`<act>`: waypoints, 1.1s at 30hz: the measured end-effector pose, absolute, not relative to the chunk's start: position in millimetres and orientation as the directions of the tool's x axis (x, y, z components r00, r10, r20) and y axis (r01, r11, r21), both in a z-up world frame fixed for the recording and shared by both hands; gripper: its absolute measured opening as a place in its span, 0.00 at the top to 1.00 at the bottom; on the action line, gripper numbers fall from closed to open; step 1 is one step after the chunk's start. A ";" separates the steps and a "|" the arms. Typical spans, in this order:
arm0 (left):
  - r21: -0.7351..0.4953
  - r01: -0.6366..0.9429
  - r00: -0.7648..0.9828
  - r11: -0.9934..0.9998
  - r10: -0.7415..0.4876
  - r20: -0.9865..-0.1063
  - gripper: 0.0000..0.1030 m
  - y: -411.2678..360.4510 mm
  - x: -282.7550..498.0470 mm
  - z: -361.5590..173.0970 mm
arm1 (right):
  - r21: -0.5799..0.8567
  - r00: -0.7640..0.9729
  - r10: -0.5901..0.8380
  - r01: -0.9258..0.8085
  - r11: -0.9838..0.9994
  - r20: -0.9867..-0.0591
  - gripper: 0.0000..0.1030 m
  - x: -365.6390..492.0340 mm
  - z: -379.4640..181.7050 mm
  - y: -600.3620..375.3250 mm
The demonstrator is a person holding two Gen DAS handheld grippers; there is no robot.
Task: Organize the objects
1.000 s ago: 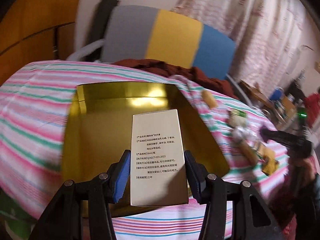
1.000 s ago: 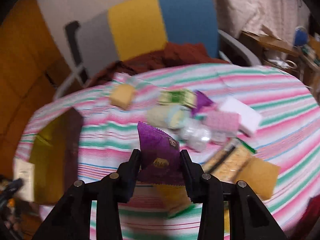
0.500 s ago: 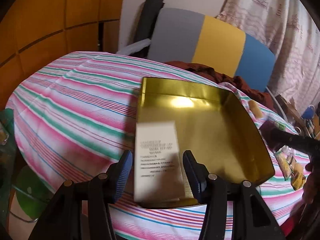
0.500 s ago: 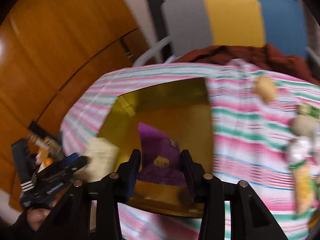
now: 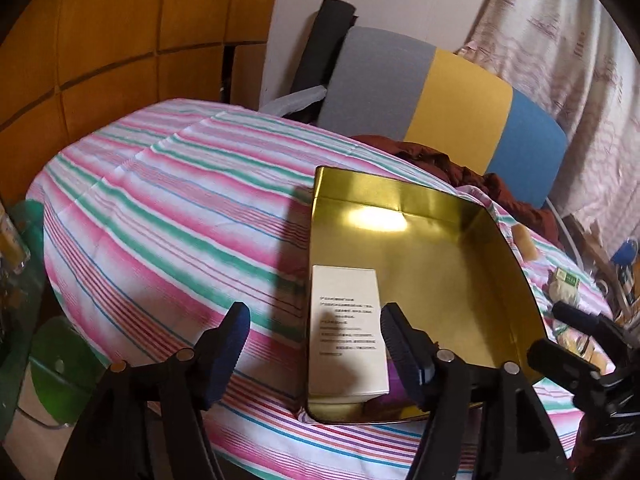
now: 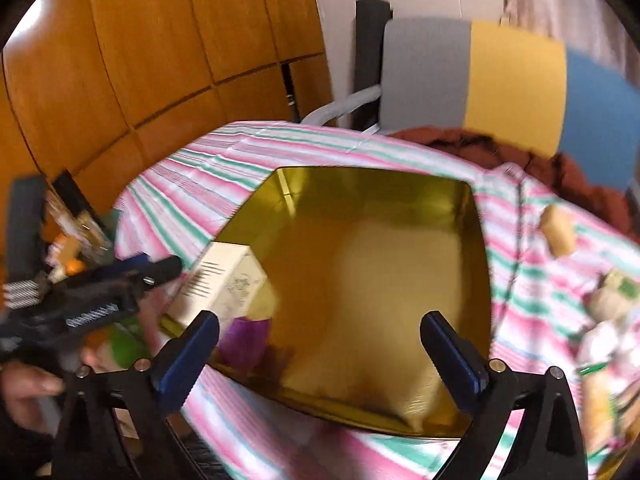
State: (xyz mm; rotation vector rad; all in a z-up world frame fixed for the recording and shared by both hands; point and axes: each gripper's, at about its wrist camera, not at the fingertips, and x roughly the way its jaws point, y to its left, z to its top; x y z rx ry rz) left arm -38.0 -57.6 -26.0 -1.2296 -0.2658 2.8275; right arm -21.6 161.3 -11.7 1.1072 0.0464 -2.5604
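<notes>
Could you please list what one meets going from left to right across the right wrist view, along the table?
Left gripper → white printed carton → purple packet → shiny gold tin tray → tan sponge-like block

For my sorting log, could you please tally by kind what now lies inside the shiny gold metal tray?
White printed cardboard box: 1
Purple foil packet: 1
Total in the gold metal tray: 2
Both lie at its near left corner; the left gripper and right gripper are open.
</notes>
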 end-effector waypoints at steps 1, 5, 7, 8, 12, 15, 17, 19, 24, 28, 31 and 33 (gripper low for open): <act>-0.170 0.019 -0.688 -0.985 0.111 -0.718 0.33 -55.8 -37.4 -24.5 | 0.071 -0.651 -0.274 0.320 -0.945 -0.708 0.00 -20.5 -11.9 160.3; -0.148 -0.005 -0.709 -0.989 0.108 -0.697 0.33 -48.3 -33.7 -16.8 | 0.002 -0.688 -0.206 0.285 -0.959 -0.696 0.00 -17.6 -12.4 162.3; -0.115 -0.006 -0.721 -0.993 0.084 -0.688 0.33 -43.6 -32.5 -13.2 | -0.034 -0.715 -0.160 0.249 -0.968 -0.681 0.00 -16.1 -11.8 164.1; -0.099 -0.004 -0.728 -0.995 0.071 -0.682 0.33 -41.4 -32.1 -11.7 | -0.055 -0.727 -0.137 0.234 -0.971 -0.673 0.00 -14.9 -10.9 164.4; -0.035 -0.003 -0.730 -0.999 0.026 -0.683 0.33 -30.9 -32.6 -11.1 | -0.109 -0.747 -0.077 0.197 -0.974 -0.660 0.00 -11.6 -9.3 167.9; -0.022 -0.020 -0.724 -1.000 0.029 -0.690 0.33 -25.2 -34.2 -13.4 | -0.036 -0.719 -0.129 0.210 -0.977 -0.683 0.00 -11.9 -11.6 176.8; -0.014 -0.028 -0.724 -1.000 0.030 -0.690 0.34 -21.5 -33.4 -13.7 | 0.033 -0.695 -0.176 0.214 -0.976 -0.697 0.00 -13.1 -14.6 183.5; -0.001 -0.035 -0.725 -0.999 0.026 -0.688 0.34 -17.2 -32.6 -13.1 | 0.076 -0.681 -0.198 0.205 -0.976 -0.705 0.00 -14.0 -17.6 189.8; -0.004 -0.061 -0.723 -0.998 0.047 -0.689 0.34 -9.9 -30.7 -11.3 | 0.128 -0.670 -0.230 0.199 -0.972 -0.706 0.00 -13.5 -23.3 201.1; 0.000 -0.087 -0.719 -0.996 0.063 -0.692 0.34 -1.8 -29.7 -10.5 | 0.115 -0.668 -0.221 0.200 -0.973 -0.710 0.00 -12.6 -23.7 209.4; -0.009 -0.113 -0.713 -0.994 0.088 -0.696 0.34 4.2 -28.7 -10.6 | 0.124 -0.671 -0.220 0.188 -0.974 -0.708 0.00 -10.7 -22.3 220.4; -0.019 -0.131 -0.706 -0.991 0.107 -0.700 0.34 7.9 -28.2 -11.1 | 0.134 -0.677 -0.212 0.166 -0.977 -0.705 0.00 -9.6 -21.2 229.1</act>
